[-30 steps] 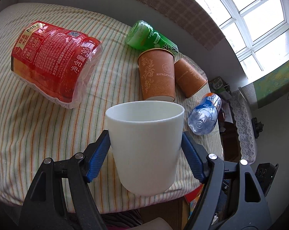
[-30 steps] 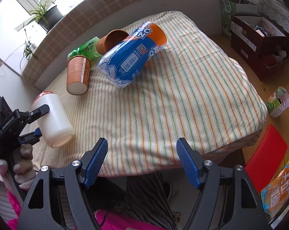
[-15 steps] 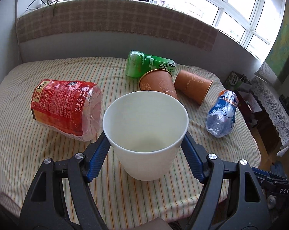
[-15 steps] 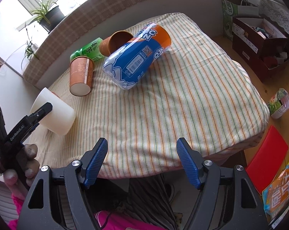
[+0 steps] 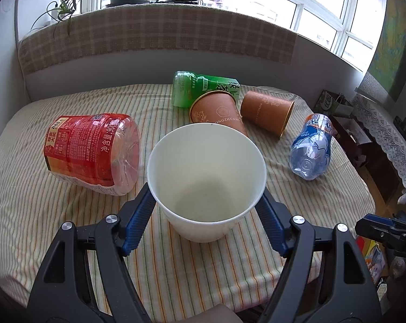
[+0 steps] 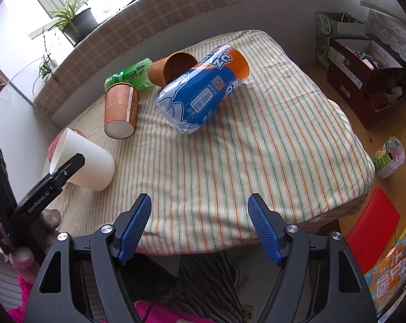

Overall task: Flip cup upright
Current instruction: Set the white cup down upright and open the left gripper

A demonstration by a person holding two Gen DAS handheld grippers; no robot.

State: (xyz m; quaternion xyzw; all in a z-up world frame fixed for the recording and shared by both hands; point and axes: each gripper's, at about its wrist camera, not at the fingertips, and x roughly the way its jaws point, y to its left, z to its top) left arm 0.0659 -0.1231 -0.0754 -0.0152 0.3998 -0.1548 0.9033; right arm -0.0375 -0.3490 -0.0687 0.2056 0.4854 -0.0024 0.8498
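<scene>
White cup (image 5: 207, 185) sits clamped between the left gripper (image 5: 206, 210) pads at centre frame, mouth up but tilted over the cloth (image 5: 68, 215). Next, I judge: level it, set it down, release. Right gripper (image 6: 197, 226) hangs wide open, empty.

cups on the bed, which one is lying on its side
The brown cup nearest the blue bottle; the other brown cup stands rim-down, and the left tool holds the white cup.
</scene>
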